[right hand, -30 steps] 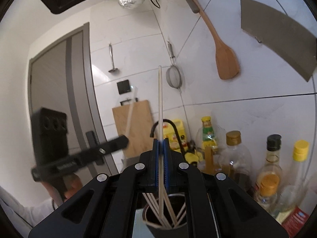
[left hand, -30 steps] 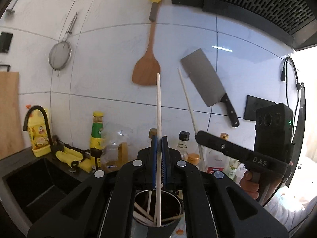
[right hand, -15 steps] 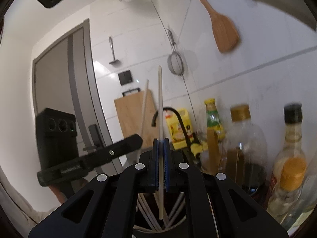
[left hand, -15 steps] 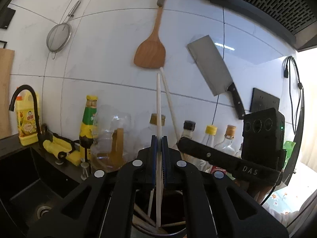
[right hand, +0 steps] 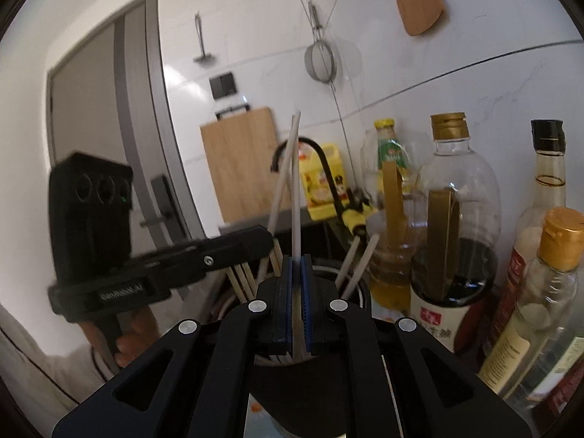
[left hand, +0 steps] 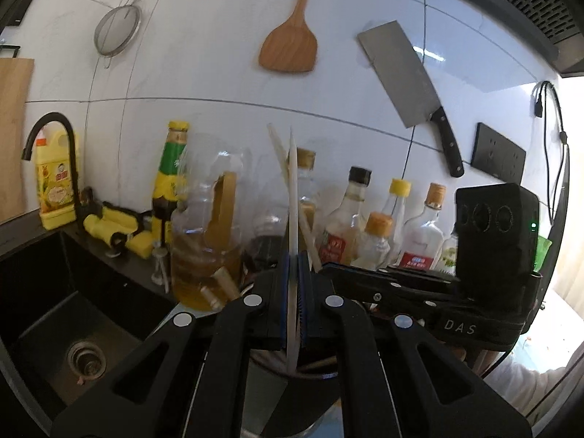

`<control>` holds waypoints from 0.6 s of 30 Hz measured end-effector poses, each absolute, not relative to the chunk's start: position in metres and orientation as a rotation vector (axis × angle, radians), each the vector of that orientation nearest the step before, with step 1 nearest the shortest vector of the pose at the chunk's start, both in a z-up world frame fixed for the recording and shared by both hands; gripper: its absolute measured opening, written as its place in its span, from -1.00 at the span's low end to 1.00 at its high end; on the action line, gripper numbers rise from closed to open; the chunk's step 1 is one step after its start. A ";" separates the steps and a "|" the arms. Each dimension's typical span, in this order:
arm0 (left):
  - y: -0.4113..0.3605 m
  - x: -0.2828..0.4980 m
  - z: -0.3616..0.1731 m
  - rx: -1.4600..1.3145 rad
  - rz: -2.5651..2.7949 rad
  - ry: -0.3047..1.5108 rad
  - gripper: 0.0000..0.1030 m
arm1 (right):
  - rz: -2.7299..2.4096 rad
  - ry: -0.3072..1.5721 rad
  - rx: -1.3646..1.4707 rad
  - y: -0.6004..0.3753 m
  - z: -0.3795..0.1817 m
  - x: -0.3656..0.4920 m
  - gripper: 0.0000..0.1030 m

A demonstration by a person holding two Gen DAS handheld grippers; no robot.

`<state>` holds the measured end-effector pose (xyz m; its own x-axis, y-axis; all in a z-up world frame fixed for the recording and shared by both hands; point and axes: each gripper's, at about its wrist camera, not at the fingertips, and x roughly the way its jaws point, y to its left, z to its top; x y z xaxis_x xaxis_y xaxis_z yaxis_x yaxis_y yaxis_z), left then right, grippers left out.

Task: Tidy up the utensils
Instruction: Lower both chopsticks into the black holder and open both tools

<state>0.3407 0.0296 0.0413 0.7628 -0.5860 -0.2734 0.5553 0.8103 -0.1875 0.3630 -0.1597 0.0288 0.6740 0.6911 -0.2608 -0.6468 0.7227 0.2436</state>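
Note:
My left gripper is shut on a pale chopstick that stands upright, its lower end inside the dark utensil holder just below. My right gripper is shut on another pale chopstick, also upright, with its lower end in the same holder. Several other chopsticks lean in the holder. The right gripper shows in the left wrist view, and the left gripper in the right wrist view; both sit close over the holder.
Bottles of oil and sauce crowd the counter right behind the holder. A black sink with a black tap lies to the left. A wooden spatula, cleaver and strainer hang on the tiled wall.
Both grippers have moved down and closer to the holder, lowering their chopsticks into it. The two grippers have also come closer together.

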 end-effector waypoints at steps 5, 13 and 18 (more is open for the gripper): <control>0.032 0.332 0.040 -0.079 -0.610 0.381 -0.90 | 0.716 0.391 0.068 -0.152 0.024 0.352 -0.90; 0.036 0.315 0.043 -0.066 -0.567 0.434 -0.90 | 0.672 0.433 0.012 -0.148 0.023 0.345 -0.85; 0.041 0.303 0.050 -0.043 -0.535 0.443 -0.63 | 0.620 0.447 0.007 -0.154 0.031 0.336 -0.82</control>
